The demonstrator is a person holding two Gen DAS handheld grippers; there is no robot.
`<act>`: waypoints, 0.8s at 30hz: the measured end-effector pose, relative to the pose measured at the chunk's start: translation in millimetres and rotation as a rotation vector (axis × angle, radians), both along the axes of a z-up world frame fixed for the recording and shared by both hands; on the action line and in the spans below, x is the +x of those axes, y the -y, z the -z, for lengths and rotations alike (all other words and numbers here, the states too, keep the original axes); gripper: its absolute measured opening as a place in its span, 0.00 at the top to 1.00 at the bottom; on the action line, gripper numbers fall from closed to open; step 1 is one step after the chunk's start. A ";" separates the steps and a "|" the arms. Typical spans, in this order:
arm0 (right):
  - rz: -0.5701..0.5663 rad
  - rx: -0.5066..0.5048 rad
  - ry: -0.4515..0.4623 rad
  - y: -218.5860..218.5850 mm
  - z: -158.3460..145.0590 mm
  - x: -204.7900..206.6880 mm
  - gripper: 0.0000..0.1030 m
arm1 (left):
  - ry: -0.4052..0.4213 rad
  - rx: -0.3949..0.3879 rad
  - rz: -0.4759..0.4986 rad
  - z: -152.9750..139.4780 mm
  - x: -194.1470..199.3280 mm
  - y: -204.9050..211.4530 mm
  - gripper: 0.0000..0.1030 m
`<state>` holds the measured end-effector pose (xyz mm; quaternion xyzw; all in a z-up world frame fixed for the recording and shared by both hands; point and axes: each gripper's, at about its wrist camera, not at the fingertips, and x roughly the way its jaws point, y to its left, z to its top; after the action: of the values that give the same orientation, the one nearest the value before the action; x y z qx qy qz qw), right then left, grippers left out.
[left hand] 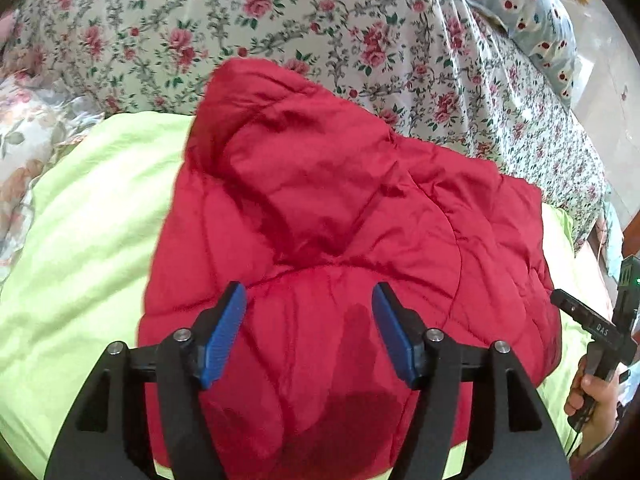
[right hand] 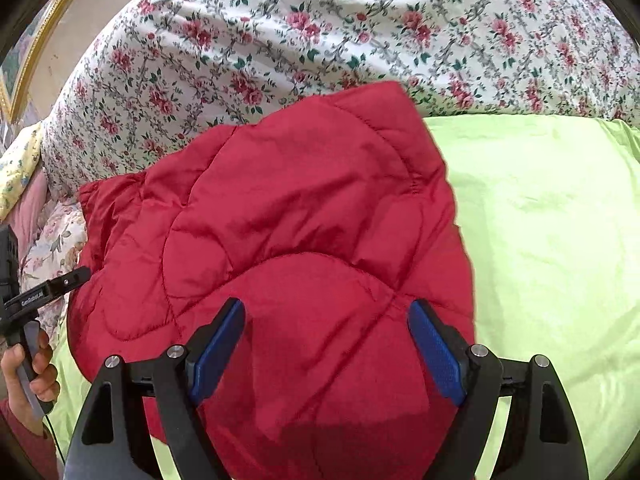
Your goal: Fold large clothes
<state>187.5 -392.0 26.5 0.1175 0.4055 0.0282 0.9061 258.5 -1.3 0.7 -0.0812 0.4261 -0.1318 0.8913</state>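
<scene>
I see the bed (left hand: 460, 92) under a floral cover, and on it a lime-green sheet (left hand: 92, 208) carrying the red quilted jacket (left hand: 328, 208). The jacket lies in the middle of the green sheet, its far corner reaching the floral cover. I judge the folding well along: it is gathered into a compact, puffy block, with only squaring or pressing flat left. Its edges bulge unevenly, the far corner sticking up. Bare green sheet lies on both sides of the jacket, giving me room to move. My left tongs (left hand: 308, 332) and right tongs (right hand: 326, 352) hover over the jacket's near end, both spread wide, gripping nothing.
</scene>
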 end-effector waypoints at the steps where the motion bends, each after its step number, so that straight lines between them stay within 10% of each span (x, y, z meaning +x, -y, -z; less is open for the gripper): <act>1: 0.005 -0.002 0.005 2.8 -1.9 -3.1 0.17 | 0.002 -0.006 -0.006 -1.5 -2.0 -4.8 0.37; 24: 0.093 0.241 -0.111 67.8 39.8 -20.1 0.12 | -0.129 -0.313 -0.141 39.5 2.3 -87.5 0.21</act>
<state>167.3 -459.8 -13.3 0.2454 0.4429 0.0283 0.8619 260.8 86.2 -38.8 -0.2570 0.4500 -0.1284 0.8456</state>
